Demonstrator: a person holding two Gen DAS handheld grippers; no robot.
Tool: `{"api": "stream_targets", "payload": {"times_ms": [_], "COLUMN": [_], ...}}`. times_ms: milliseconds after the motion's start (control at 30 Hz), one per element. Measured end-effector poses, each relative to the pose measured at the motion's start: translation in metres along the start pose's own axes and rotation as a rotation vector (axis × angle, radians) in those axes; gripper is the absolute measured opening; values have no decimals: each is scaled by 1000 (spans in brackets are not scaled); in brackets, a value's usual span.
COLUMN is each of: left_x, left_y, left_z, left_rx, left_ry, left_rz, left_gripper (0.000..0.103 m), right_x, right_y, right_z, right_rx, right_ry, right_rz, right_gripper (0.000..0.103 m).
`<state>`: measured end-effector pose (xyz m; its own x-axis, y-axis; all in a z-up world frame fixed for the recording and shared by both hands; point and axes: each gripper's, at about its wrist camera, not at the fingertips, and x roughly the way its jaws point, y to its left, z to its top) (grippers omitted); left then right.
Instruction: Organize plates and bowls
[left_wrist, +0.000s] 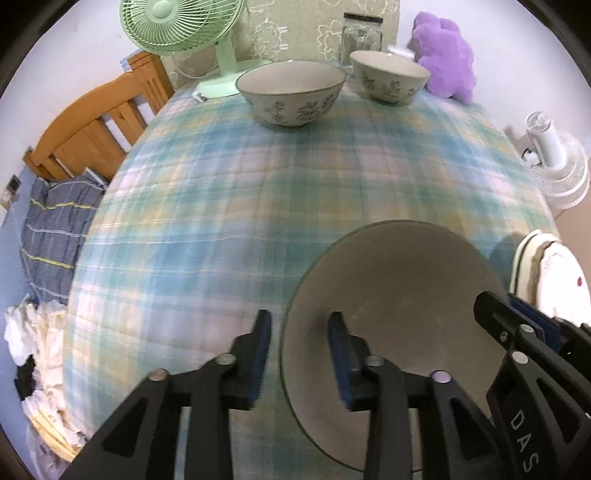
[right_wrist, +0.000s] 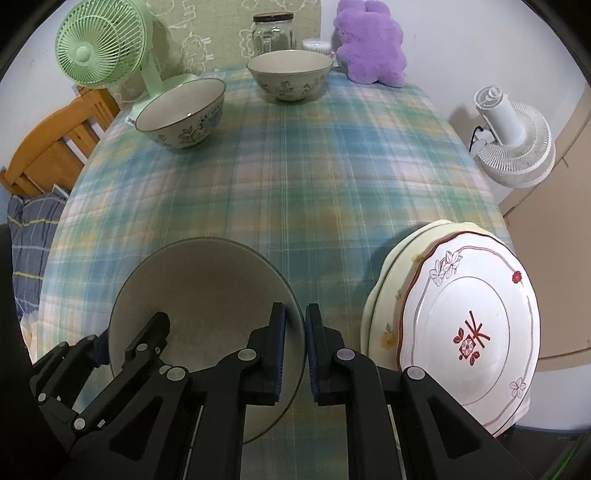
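Now | right hand-held gripper (right_wrist: 294, 350) pinching near bowl (right_wrist: 207, 295) rim | left hand-held gripper (left_wrist: 299, 354) straddles rim

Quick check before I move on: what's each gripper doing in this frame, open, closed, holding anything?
Left gripper: open, fingers straddling the near bowl rim, not clamped.
Right gripper: nearly closed around the same bowl's opposite rim; firm grip cannot be told.

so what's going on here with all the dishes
A person is sorting dishes with a handheld tool in each hand. Both tools straddle the rim of the near bowl: the left tool at its left edge with a visible gap, the right tool nearly closed on its right edge. Two more bowls sit farther back, and a stack of plates lies to the right.
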<state>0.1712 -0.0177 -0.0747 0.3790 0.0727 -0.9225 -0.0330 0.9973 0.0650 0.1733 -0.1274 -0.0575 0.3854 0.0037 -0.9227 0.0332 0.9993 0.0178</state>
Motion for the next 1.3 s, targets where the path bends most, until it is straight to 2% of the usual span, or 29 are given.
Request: {"api": "stream_targets", "payload": {"times_ms": [33,67,100,167,200,367,500,767,1033,1300], "left_x": [0,-1,-2,-6,-8,-21,-34,-65,-77,-75], "left_y": [0,1,2,5,5,10,14,27,25,21], "left_z": [-2,-3,-5,-7,-7,-3,5,31,65,111], "left_rx": [2,5,8,3,6,34,61,78,36,-62], "left_ry": [4,6,7,3,0,-27,-62,-155,-195,-228], "left_rz": [-1,-2,-2,-7,-9,-47,-78,-85,-61,-21], "left_gripper": [40,46,49,63,65,78,79,86,89,89], "right_x": [1,1,2,0,-4,-15,-27,-59,-74,-70], "right_y": [1,2,3,5,5,9,14,24,25,22], "right_z": [0,-1,-2,-3,-5,-4,0,16,52,105], "right_rx": [-9,-21,-33,-51,-53,-56,-43,-12,-39,-112], "right_ry": [5,7,12,4,-18,-42,-64,-146,-192,-227], "right_rz": [4,10,16,13,10,13,2,16,50,101], "right_gripper": [18,24,42,70,73,74,75,78,81,82]}}
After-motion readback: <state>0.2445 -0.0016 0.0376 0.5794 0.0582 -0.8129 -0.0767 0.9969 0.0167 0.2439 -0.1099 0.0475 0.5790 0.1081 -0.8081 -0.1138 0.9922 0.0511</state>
